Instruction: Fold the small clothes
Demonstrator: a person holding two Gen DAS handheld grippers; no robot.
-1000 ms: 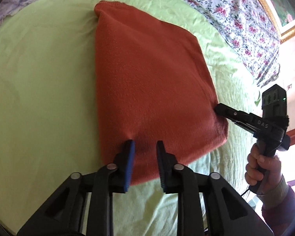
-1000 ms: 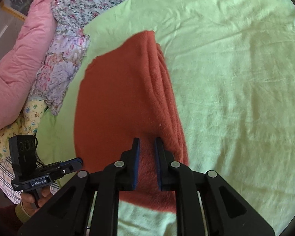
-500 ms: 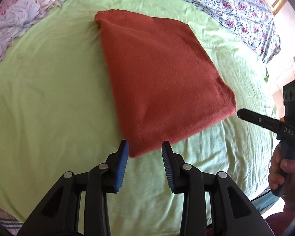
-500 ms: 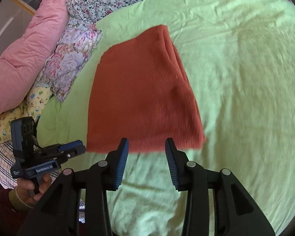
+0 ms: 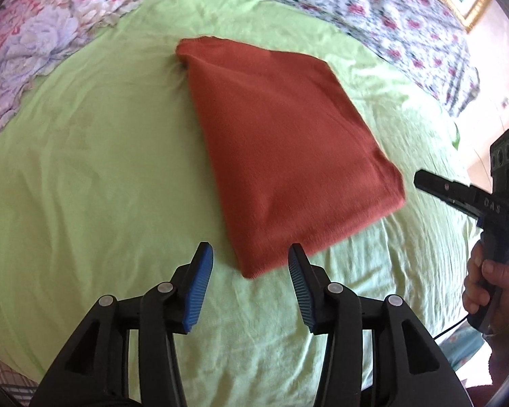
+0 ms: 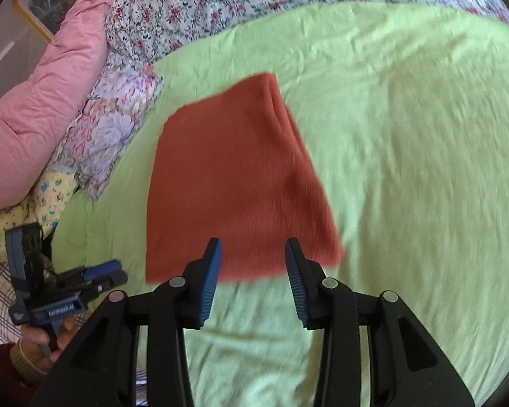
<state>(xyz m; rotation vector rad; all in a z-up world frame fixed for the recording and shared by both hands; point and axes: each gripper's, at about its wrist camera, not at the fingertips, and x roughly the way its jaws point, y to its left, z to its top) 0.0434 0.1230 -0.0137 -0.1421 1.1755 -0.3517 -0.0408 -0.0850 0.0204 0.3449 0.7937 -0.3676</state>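
The rust-orange knitted garment [image 5: 281, 142] lies folded into a flat, compact packet on the light green bed sheet [image 5: 85, 169], its edges stacked neatly along one side, and nothing holds it. By the look of it the folding of this piece is done: there are no loose sleeves or flaps showing, and both tools stand clear of the cloth.

The left hand-held gripper [image 5: 251, 271] hangs just short of the packet's near corner, which shows in the gap ahead of its blue pads without being touched. Its jaws have just been opening and stand parted, with nothing pinched between them. The right hand-held gripper [image 6: 252, 264] hovers in front of the garment's near edge, seen between its fingers but apart from them; its jaws have also opened within the last second and are empty. In the left wrist view it sits off to the right of the packet, held by a hand [image 5: 492, 285] and not touching the cloth.

What remains, as a judgement: perhaps a last smoothing or setting the packet aside, and then another small garment, if there is one. None can be made out here; only a floral quilt [image 6: 220, 6], a floral pillow [image 6: 108, 129] and a pink duvet [image 6: 40, 101] lie beyond the sheet.
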